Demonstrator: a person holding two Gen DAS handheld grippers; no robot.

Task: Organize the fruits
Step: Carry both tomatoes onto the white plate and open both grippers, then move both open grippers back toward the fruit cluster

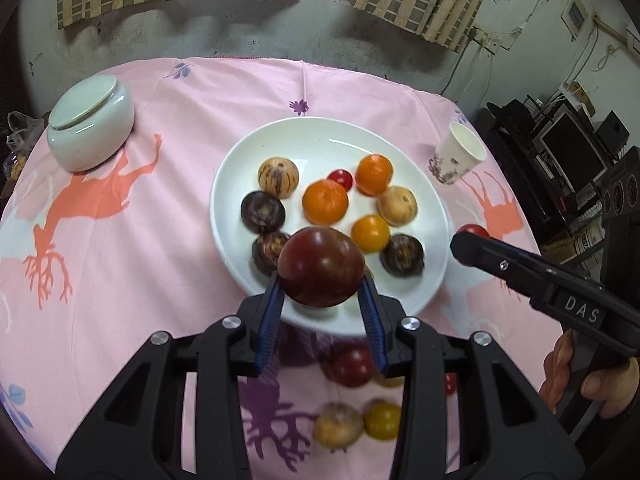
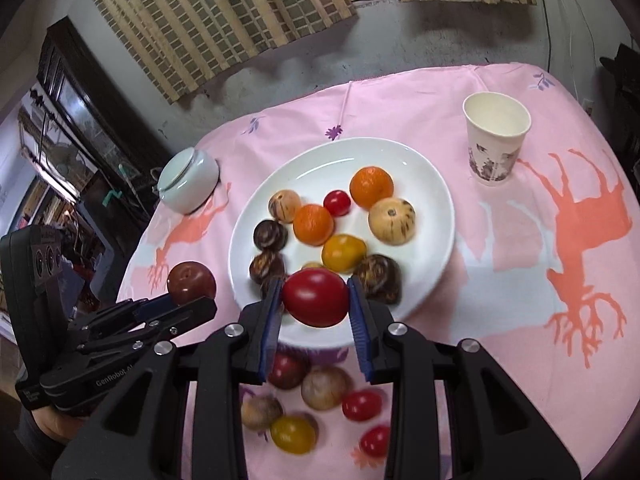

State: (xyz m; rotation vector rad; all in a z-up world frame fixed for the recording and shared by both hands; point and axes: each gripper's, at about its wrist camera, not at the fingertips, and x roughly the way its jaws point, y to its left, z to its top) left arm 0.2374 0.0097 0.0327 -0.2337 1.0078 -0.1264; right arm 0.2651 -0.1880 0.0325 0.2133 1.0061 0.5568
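Note:
My left gripper (image 1: 322, 286) is shut on a dark red tomato (image 1: 321, 266) and holds it above the near rim of the white plate (image 1: 240, 160). My right gripper (image 2: 314, 300) is shut on a bright red tomato (image 2: 316, 297) above the plate's near rim (image 2: 440, 184). The plate holds several fruits: two oranges (image 1: 325, 201), a yellow tomato (image 1: 370, 233), a small red tomato (image 1: 340, 178), pale and dark striped fruits. Loose fruits lie on the cloth near me (image 2: 324, 390). In the right wrist view the left gripper (image 2: 188, 304) with its tomato (image 2: 191, 282) shows at the left.
A pale green lidded jar (image 1: 90, 130) stands at the far left of the pink deer-print tablecloth (image 1: 120, 260). A paper cup (image 2: 496, 142) stands at the far right. A dark cabinet and speakers (image 1: 580, 168) stand beyond the table's right edge.

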